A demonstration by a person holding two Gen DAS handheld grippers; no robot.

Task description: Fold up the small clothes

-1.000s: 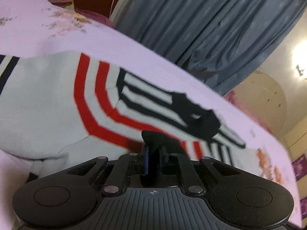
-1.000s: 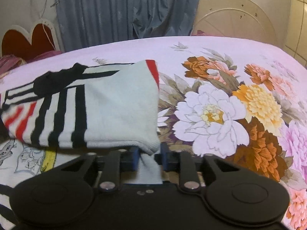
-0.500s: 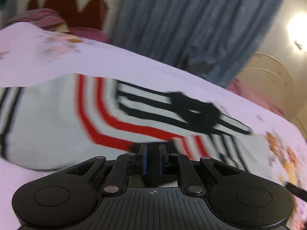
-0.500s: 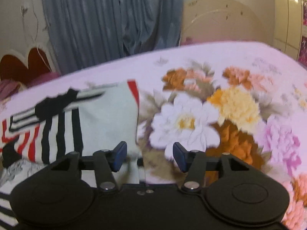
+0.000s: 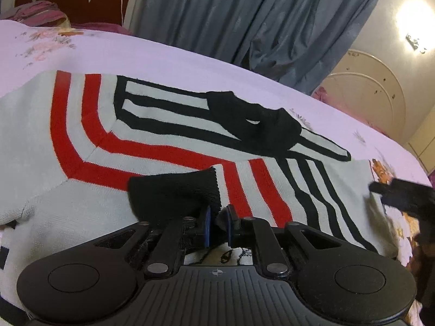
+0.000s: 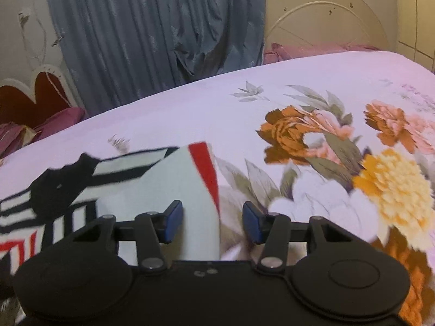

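- The left gripper [image 5: 217, 226] pinches the black ribbed cuff [image 5: 176, 195] of the pale grey knitted sweater with red and black stripes [image 5: 81, 146].
- The right gripper [image 6: 212, 222] has let go; its jaws, spread, have just been narrowing over the sweater's edge.
- The sweater lies partly folded on the pink flowered bedsheet [image 6: 299, 87]; the sleeve fold looks unfinished.

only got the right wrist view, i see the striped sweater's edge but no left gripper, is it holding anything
Observer: Yes. The left gripper is shut on the sweater's black cuff.
Operator: where's that cuff sitting
Observer: It lies on the front of the sweater, over the red stripes.
Operator: is the sweater flat on that side
Observer: The pale panel left of the red stripes looks smooth on the bedspread.
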